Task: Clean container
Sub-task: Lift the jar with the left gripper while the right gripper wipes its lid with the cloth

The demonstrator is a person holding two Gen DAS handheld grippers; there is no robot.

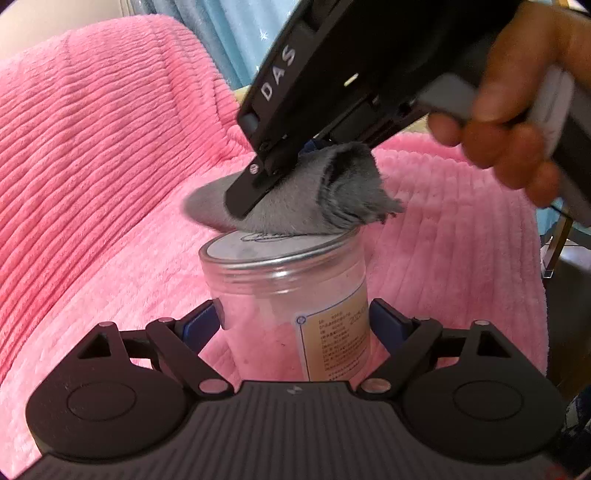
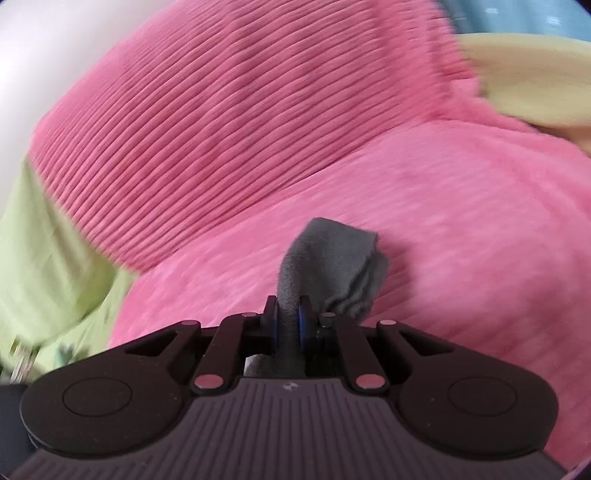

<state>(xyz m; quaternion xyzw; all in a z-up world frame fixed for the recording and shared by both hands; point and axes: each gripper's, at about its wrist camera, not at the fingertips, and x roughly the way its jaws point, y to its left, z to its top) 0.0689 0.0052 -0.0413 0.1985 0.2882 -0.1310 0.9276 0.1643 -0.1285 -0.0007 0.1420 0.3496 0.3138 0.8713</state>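
A clear plastic container with a silver lid and a paper label stands upright on the pink blanket. My left gripper is shut on its lower body, a blue pad on each side. My right gripper, held by a hand, comes down from the upper right and presses a folded grey cloth onto the lid. In the right wrist view the right gripper is shut on the grey cloth, which bulges out ahead of the pads; the container is hidden there.
The ribbed pink blanket drapes over a cushion and seat all around. A green fabric lies at the left, a pale yellow one at the upper right. Blue curtain hangs behind. A chair leg stands at the right edge.
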